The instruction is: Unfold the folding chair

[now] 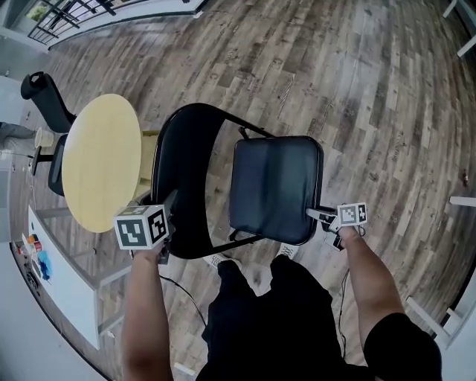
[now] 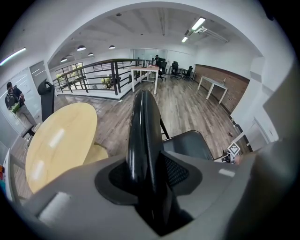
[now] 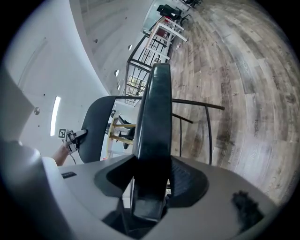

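The folding chair [image 1: 245, 186] stands on the plank floor [image 1: 372, 89] right in front of the person's legs [image 1: 275, 320], in the middle of the head view. Open floor spreads away beyond it and to its right, with only some white furniture edges at the far right rim. The left side is tighter. A round yellow worktop [image 1: 100, 160] sits just beside the curved backrest [image 1: 186, 178], with a narrow strip of floor between them. Behind the worktop stands a black office chair [image 1: 44, 100], a white desk [image 1: 63, 275] runs along the lower left, and a dark railing [image 1: 67, 15] closes off the top left corner. The chair faces toward the right of the head view. Its backrest is on the left, and its long curve runs from near the person's feet away toward the top of the picture. The padded seat [image 1: 279, 186] is swung out to the right of the backrest, with its broad face turned up to the camera. The left gripper [image 1: 169, 216] has its fingers closed on the backrest's near end, and the black panel rises edge-on between them in the left gripper view. The right gripper [image 1: 318, 215] has its fingers clamped on the seat's right edge near the corner closest to the person. In the right gripper view the seat stands edge-on between the fingers.
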A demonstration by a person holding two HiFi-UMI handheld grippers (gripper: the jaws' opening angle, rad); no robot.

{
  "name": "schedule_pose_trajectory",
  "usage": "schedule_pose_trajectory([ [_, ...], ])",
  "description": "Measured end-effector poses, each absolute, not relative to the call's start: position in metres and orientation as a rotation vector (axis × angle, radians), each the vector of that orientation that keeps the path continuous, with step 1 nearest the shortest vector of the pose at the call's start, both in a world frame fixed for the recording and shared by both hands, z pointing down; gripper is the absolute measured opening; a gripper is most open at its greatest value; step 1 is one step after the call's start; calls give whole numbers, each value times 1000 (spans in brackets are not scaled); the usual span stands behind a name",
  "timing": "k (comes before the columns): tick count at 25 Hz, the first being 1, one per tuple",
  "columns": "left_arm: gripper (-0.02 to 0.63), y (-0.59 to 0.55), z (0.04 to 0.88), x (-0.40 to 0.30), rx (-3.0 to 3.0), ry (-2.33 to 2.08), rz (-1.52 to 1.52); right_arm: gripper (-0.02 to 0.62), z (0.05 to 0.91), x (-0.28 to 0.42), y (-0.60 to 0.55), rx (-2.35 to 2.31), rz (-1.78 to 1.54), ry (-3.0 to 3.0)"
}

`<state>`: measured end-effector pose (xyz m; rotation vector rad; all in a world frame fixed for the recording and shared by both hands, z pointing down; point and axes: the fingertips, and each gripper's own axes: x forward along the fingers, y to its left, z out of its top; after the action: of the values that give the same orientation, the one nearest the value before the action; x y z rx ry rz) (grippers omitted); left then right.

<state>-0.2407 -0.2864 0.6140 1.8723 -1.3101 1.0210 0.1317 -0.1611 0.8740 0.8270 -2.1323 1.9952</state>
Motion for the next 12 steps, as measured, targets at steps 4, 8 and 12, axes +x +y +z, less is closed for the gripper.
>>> schedule_pose_trajectory([
  [4, 167, -287, 623, -242, 1872, -1310, 1017, 215, 886, 142, -160, 833, 1987, -2128],
  [8, 167, -285, 634, -238, 1874, -1297, 1005, 220, 907, 162, -153, 918, 1987, -2063],
  [12, 166, -283, 643, -235, 1880, -1274, 989, 227, 926, 178, -146, 1025, 1989, -2003],
])
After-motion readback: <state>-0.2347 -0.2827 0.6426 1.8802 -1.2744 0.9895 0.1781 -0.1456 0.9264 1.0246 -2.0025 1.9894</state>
